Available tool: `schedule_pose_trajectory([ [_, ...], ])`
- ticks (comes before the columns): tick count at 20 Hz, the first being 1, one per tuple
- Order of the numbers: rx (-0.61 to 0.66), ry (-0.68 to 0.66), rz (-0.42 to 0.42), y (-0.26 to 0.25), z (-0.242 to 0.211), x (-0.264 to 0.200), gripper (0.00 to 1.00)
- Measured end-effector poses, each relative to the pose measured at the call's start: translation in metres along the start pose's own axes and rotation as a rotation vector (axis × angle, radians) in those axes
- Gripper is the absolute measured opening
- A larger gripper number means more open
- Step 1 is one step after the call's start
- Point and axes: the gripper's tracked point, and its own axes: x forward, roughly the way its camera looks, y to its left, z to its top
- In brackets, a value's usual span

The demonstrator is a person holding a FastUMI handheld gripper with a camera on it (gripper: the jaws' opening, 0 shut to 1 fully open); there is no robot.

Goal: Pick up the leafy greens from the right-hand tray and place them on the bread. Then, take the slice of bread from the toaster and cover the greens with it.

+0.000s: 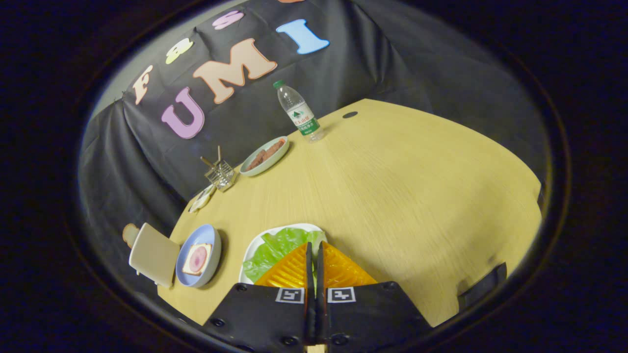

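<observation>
1. The leafy greens (274, 249) are a bright green, crinkled lettuce leaf with pale veins, lying in the white tray (255, 245) on the light wooden table (392, 196).
2. The gripper (314, 252) hangs right over that tray, its two fingers brought almost together with only a thin slit between them. A sliver of green shows in the slit, but whether the fingers are pinching the leaf cannot be told.
3. Each finger mount carries a small square black-and-white marker; no readable writing on them.
4. Just to the left of the white tray sits a pale blue round plate (212, 245) holding a slice of bread (197, 260) topped with a round pink slice of meat.
5. Left of the blue plate, at the table's edge, stands a beige boxy toaster (154, 255), with a brown-crusted slice of bread (130, 234) showing at its far side.
6. Beyond the white tray, towards the back wall, a pale green oval dish (267, 156) holds reddish-brown strips of food.
7. Next to that dish is a small wire rack (221, 172), and nearer the tray from there lies a small whitish item too blurred to name.
8. Farther back than the oval dish stands a clear plastic water bottle (298, 112) with a green cap and a green-and-white label, its print too small to make out.
</observation>
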Motion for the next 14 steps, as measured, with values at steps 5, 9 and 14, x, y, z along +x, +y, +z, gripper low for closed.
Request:
schedule_pose_trajectory([
  [5, 0.051, -0.098, 0.12, 0.035, 0.028, -0.017, 0.03],
  [9, 0.053, -0.141, 0.219, 0.072, 0.039, -0.038, 0.03],
  [14, 0.032, -0.173, 0.38, 0.146, 0.044, -0.068, 0.03],
])
